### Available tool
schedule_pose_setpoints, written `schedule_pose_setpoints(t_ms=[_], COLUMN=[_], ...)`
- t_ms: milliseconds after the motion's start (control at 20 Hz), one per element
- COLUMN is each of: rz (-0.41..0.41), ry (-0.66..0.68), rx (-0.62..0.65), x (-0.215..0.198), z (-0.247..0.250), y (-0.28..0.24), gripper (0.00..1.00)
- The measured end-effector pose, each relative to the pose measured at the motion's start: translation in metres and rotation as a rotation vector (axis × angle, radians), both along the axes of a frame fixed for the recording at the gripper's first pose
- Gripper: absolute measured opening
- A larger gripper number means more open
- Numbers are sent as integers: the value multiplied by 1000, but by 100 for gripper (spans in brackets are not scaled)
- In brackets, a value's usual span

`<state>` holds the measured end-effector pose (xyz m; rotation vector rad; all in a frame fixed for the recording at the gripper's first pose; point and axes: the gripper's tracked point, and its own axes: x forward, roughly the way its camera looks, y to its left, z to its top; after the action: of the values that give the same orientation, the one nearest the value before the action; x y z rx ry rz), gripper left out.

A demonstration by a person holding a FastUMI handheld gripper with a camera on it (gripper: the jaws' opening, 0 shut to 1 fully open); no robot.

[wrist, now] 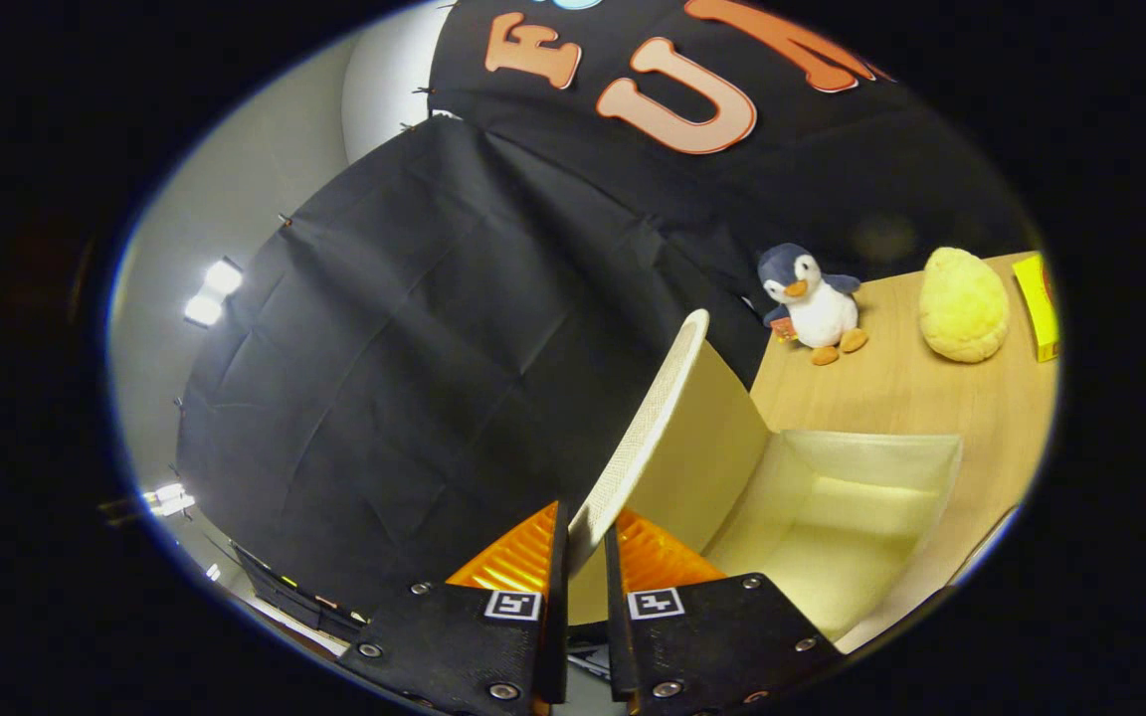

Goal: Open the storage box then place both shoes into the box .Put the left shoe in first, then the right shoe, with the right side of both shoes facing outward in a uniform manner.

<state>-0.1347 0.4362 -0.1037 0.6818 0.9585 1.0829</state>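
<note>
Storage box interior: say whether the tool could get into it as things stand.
Probably not yet: the tool is shut on the raised lid. Once released, the open storage box looks unobstructed inside.

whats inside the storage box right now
No shoes: the storage box shows a bare pale floor and walls. The tongs grip its raised lid, which covers the near corner.

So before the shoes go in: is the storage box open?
Open: the lid stands raised, pinched between the gripper fingers, and the storage box interior shows.
</note>
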Motion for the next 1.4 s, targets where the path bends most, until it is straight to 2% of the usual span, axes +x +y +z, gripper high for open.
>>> schedule_pose_setpoints(t_ms=[250, 550, 650, 700, 800, 900, 1150, 1400], rz=[54, 102, 117, 118, 112, 84, -58, -202], ry=[-38, -50, -93, -121, -175, -215, -317, -404], rx=[-42, -109, -129, -141, -172, -193, -250, -381], x=[-16, -35, -39, -37, -32, -23, 17, 51], z=[-4, -19, -22, -28, -32, -36, -39, -66], y=[74, 132, 128, 125, 113, 90, 14, -84], gripper=[17, 20, 36, 55, 71, 78, 82, 86])
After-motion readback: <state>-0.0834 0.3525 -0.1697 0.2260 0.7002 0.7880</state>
